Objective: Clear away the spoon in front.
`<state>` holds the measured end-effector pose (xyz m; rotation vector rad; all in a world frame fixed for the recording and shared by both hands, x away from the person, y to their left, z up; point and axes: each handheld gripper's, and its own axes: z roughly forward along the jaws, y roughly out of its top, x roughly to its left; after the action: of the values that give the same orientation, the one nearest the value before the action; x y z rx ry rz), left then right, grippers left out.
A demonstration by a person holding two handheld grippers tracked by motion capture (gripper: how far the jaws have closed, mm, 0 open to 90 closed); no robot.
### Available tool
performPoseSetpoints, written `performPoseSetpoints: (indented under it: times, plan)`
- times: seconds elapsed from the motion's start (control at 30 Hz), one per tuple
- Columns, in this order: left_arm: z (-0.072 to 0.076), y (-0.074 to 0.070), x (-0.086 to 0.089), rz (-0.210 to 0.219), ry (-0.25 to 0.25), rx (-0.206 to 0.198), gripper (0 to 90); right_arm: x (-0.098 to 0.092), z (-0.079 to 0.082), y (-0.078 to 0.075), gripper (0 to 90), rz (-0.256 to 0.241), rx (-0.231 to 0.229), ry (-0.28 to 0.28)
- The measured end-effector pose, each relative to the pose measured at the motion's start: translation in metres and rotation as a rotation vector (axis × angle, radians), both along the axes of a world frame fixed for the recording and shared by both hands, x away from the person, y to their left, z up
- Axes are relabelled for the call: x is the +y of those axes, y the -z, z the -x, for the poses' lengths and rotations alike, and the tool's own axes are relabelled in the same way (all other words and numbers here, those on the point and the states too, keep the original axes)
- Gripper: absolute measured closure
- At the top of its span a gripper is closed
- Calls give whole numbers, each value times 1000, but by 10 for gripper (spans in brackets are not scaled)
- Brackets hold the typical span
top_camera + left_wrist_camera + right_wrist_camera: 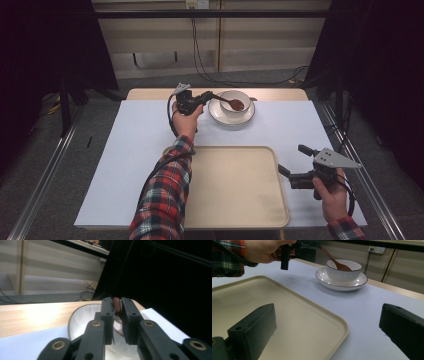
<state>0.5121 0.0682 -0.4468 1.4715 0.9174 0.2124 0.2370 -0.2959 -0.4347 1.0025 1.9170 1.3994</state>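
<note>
My left gripper (209, 94) pinched the handle of a dark brown wooden spoon (234, 103), its bowl resting inside the white bowl (235, 101); my right gripper (292, 160) gaped wide.

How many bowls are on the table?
1. The white bowl sits on a white plate at the far side of the table, beyond the beige tray. The left gripper holds a brown spoon whose scoop end rests in it.
</note>
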Motion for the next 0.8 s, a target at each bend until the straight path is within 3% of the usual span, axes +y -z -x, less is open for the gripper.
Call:
performPoseSetpoints:
  times: [0.23,0.3,0.4,0.43,0.47,0.5,0.57,0.63,0.67,0.7,0.8]
  plan:
    - [1,-12,3,9,1,-29,834,0,0,0,6,0,-1,0]
    - [2,-16,2,49,-12,-39,834,0,0,0,6,3,-3,1]
    - [5,-23,6,37,-7,-69,834,-1,0,0,6,6,-4,0]
    - [5,-26,7,53,-17,-69,834,0,0,0,6,3,-9,-1]
    - [7,-29,5,106,-42,-60,834,0,0,-1,6,2,-6,0]
    - [7,-31,10,81,-24,-74,834,0,-1,-1,6,3,-11,-6]
    - [8,-34,14,72,-17,-83,834,1,-1,-2,6,-3,-6,-2]
    - [10,-40,17,78,-33,-93,834,2,-1,-1,6,7,-14,-5]
    - [11,-43,14,127,-57,-85,834,2,0,-1,6,10,-13,-6]
    - [11,-45,18,93,-43,-104,834,2,1,-2,6,8,-9,-3]
    - [12,-52,18,113,-37,-113,834,2,2,-2,6,8,-19,-5]
